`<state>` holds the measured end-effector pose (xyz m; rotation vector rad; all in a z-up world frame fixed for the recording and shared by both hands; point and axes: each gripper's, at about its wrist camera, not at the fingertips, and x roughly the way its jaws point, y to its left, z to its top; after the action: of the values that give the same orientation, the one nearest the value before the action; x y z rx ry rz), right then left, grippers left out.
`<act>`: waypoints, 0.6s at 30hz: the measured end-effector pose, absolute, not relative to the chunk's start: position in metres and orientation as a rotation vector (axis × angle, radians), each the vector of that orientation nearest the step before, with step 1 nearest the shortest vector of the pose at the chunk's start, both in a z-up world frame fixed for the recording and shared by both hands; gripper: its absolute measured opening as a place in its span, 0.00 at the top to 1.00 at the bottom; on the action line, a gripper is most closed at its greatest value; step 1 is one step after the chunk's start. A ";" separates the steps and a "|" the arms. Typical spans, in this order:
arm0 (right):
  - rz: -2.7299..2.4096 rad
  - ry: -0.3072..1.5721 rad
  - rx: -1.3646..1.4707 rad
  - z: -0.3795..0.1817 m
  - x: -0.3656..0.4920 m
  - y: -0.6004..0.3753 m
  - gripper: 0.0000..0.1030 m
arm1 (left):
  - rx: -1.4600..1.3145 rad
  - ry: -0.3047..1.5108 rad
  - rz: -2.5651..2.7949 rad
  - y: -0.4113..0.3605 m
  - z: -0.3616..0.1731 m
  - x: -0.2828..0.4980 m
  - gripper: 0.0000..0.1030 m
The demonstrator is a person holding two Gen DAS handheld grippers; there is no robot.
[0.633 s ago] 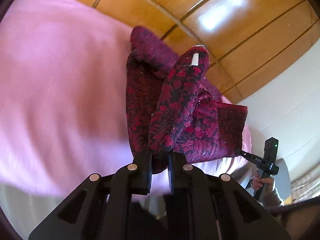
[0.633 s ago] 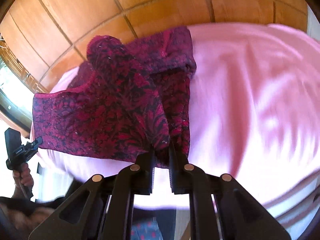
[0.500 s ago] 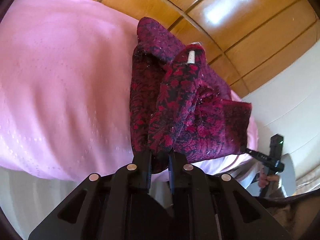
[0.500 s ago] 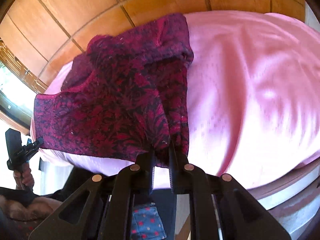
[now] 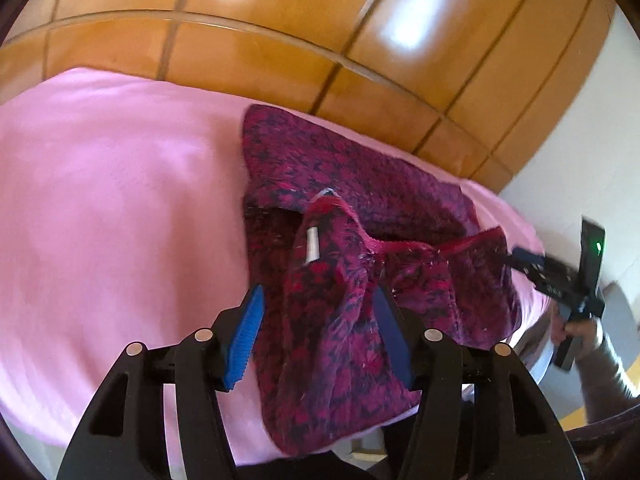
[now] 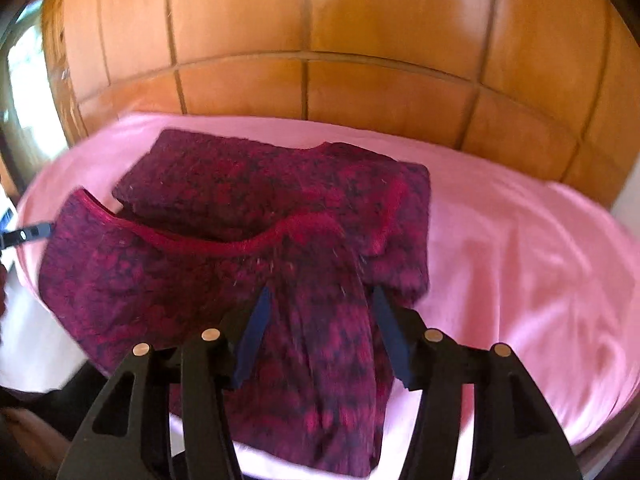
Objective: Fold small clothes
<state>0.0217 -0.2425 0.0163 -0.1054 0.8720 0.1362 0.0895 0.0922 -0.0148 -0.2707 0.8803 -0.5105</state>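
A dark red patterned garment (image 5: 360, 208) lies partly folded on a pink bed sheet (image 5: 112, 208). It also shows in the right wrist view (image 6: 248, 200). My left gripper (image 5: 320, 332) is open, its blue-padded jaws spread either side of a loose end of the garment with a white label (image 5: 311, 245). My right gripper (image 6: 320, 332) is open too, its jaws either side of another loose end that drapes between them. The right gripper also shows in the left wrist view (image 5: 560, 276) at the far right.
A wooden panelled headboard (image 6: 320, 60) runs behind the bed. The sheet (image 6: 520, 260) spreads wide to the right of the garment. A white wall (image 5: 592, 152) stands at the right. The bed's near edge lies just under both grippers.
Both grippers were shut on the garment's ends and have opened. The ends have dropped onto the bed and the garment lies flatter, folded over itself.
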 end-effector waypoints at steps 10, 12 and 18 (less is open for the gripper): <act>0.169 0.878 -0.174 0.026 0.001 -0.250 0.85 | -0.242 0.778 -0.482 0.106 -0.004 0.067 0.88; 0.177 0.848 -0.126 0.044 -0.005 -0.256 0.85 | -0.260 0.752 -0.481 0.111 0.004 0.062 0.88; 0.172 0.774 0.024 0.074 0.017 -0.277 0.85 | -0.265 0.651 -0.472 0.111 0.034 0.078 0.88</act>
<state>0.0167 -0.2771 0.0739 0.0238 0.7744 0.1719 0.0785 0.1112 0.0337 -0.2649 0.6509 -0.4721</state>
